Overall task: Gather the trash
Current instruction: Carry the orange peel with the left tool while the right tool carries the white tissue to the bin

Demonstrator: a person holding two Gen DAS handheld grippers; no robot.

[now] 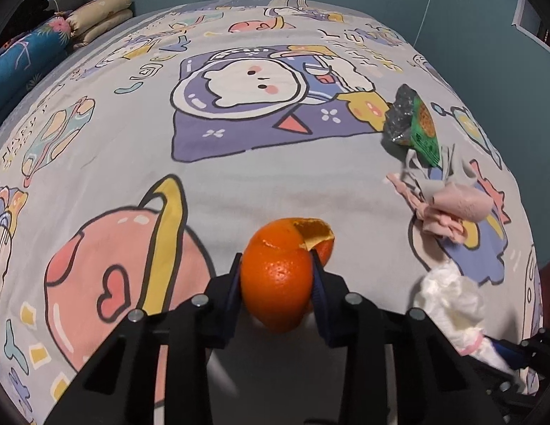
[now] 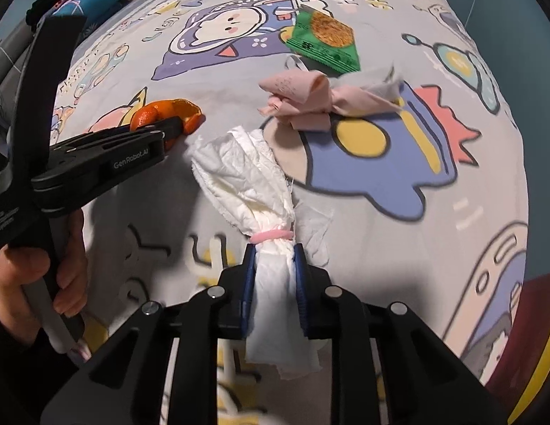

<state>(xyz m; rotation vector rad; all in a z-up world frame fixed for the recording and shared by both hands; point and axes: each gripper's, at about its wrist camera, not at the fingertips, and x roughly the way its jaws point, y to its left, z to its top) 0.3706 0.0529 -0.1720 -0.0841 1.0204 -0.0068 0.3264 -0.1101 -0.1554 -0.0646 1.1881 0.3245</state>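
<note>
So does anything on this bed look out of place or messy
Yes. A green snack wrapper and crumpled pink paper lie loose on the bedspread. The left gripper holds orange peel; the right gripper holds a white tissue.

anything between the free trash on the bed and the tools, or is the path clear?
No obstacle on the bedsheet, but both tools are full: left tool is shut on the orange peel, right tool on the white tissue. Green wrapper and pink paper lie unobstructed beyond.
</note>
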